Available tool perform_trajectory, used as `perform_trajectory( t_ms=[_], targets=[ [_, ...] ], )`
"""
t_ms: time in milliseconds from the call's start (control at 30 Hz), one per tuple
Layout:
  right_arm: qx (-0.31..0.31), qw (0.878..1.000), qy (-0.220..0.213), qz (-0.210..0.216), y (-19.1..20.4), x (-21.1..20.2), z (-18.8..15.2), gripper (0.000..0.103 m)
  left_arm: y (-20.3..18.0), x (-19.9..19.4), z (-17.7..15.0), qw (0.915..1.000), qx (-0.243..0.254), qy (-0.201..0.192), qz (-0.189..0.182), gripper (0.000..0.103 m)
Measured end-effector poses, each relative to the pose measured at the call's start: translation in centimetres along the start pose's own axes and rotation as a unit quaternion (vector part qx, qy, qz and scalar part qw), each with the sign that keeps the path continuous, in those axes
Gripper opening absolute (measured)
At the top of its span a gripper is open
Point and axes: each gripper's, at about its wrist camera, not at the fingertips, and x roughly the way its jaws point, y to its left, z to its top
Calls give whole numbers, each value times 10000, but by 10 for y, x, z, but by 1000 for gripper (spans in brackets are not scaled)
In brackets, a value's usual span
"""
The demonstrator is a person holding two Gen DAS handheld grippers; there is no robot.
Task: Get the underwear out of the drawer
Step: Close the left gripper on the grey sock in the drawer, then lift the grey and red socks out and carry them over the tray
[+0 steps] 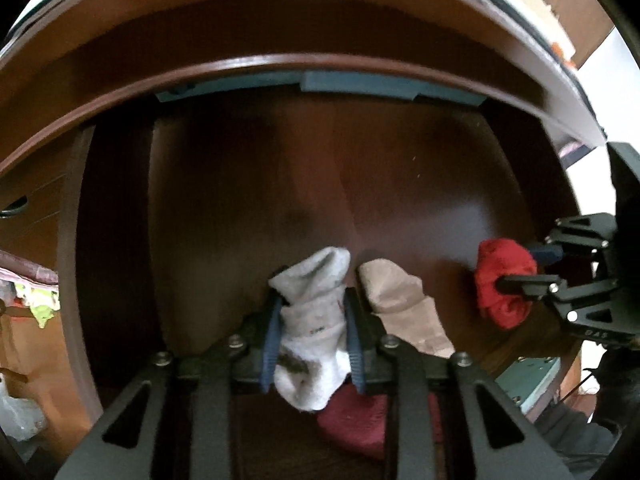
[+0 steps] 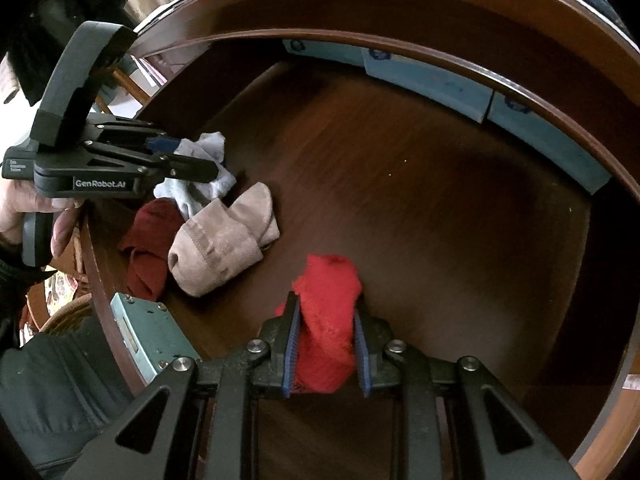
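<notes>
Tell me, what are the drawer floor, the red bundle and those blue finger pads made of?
Drawer floor: looks like dark wood or wood-look laminate; grain lines and a soft sheen show. Red bundle: knit fabric, fuzzy and matte, squashed where the right gripper pinches it. Blue pads: probably ribbed rubber or soft plastic; fine ridges show.

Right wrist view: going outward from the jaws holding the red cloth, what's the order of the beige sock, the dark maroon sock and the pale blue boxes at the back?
1. Beige folded sock, just up-left of the right gripper.
2. Dark maroon sock, further left by the drawer's side wall.
3. Pale blue boxes, along the drawer's far back edge.
</notes>
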Motion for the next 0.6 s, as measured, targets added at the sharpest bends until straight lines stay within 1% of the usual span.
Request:
perform_trajectory(
  t_ms=[133, 300, 367, 500, 600],
  targets=[
    [-88, 9998, -165, -39, 3, -6, -2, 26, 5, -13, -4, 9995, -19, -310, -38, 26],
    [-154, 9985, -517, -128, 7, -18, -7, 26, 6, -32, -12, 9971, 108, -739, 171, 24],
    [-234, 9973, -651, -249, 10, -22, -9, 26, 7, -40, -17, 9958, 122, -876, 241, 24],
    [-391, 9953, -733, -495, 18, -25, -11, 26, 3, -45, -18, 9933, 159, -1098, 327, 23],
    [-417, 9948, -774, -520, 21, -26, -10, 26, 1, -50, -21, 9910, 184, -1264, 410, 22]
  ],
)
